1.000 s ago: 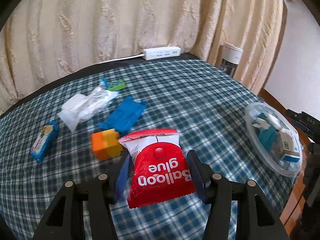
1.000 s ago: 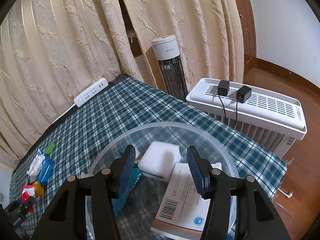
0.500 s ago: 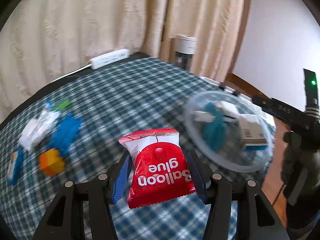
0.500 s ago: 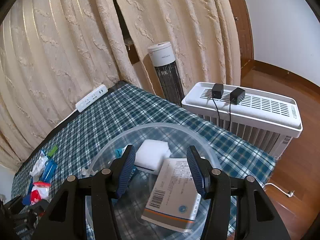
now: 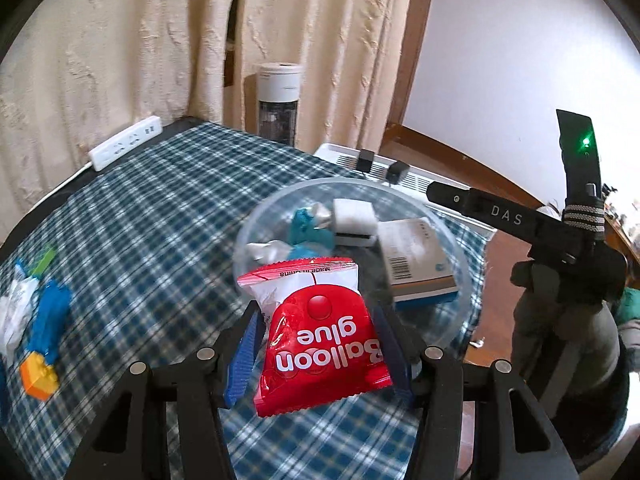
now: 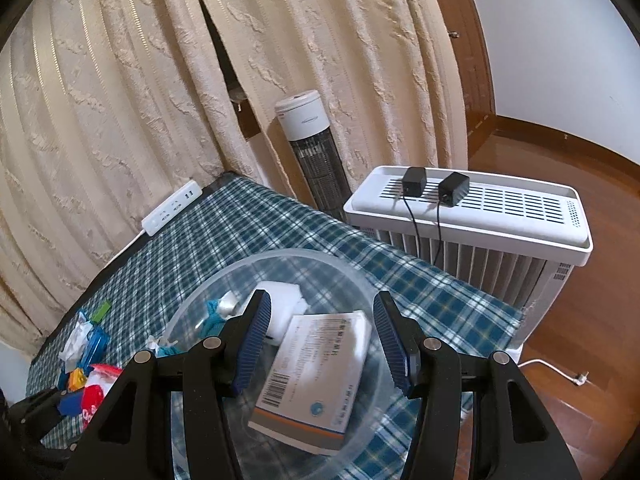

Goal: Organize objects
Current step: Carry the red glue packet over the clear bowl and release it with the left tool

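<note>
My left gripper (image 5: pixel 318 350) is shut on a red and white "Balloon glue" packet (image 5: pixel 320 344) and holds it above the near rim of a clear plastic bowl (image 5: pixel 460 256). The bowl holds a white medicine box (image 5: pixel 416 260), a white sponge block (image 5: pixel 354 220) and a teal item (image 5: pixel 308 228). My right gripper (image 6: pixel 324 340) is open and empty, hovering over the same bowl (image 6: pixel 192 308), above the box (image 6: pixel 316 372). The packet also shows at the lower left of the right wrist view (image 6: pixel 96 392).
Loose items lie at the left of the plaid table: a blue piece (image 5: pixel 48 320), an orange block (image 5: pixel 38 374), a white wrapper (image 5: pixel 14 316). A power strip (image 5: pixel 126 142) lies at the back. A tower fan (image 6: pixel 310 148) and a white heater (image 6: pixel 480 224) stand beyond the table's edge.
My left gripper has carried the packet to the right, from near the loose items to the bowl's near rim. My right gripper stays open over the bowl and has drawn back slightly.
</note>
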Tool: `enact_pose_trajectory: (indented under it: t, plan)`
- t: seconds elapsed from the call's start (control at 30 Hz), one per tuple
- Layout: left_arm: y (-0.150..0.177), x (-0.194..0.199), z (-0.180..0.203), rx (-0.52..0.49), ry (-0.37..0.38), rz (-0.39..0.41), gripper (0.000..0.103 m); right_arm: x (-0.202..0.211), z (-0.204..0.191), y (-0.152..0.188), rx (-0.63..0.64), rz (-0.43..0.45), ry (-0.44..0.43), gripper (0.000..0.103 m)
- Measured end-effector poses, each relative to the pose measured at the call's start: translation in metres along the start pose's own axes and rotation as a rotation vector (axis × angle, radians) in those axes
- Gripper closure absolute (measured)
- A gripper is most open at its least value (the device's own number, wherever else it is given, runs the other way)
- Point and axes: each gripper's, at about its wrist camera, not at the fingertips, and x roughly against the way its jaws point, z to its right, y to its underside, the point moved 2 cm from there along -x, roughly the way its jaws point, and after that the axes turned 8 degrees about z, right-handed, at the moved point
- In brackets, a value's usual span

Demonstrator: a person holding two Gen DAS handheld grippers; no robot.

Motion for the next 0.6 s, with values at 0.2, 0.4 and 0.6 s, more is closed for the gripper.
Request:
enact_pose_trajectory:
  t: [0.2, 0.4, 0.6]
  plan:
    - [0.0, -0.014, 0.01, -0.01, 0.033, -0.025, 0.044, -0.001, 0.012, 0.001, -0.017, -0.006, 0.013, 0.048]
    - [0.001, -0.022, 0.021, -0.031, 0.07, -0.037, 0.044, -0.004, 0.018, 0.003, -0.026, -0.015, 0.015, 0.048]
    - [0.001, -0.034, 0.023, -0.031, 0.08, -0.05, 0.044, -0.006, 0.022, 0.005, -0.033, -0.019, 0.015, 0.048]
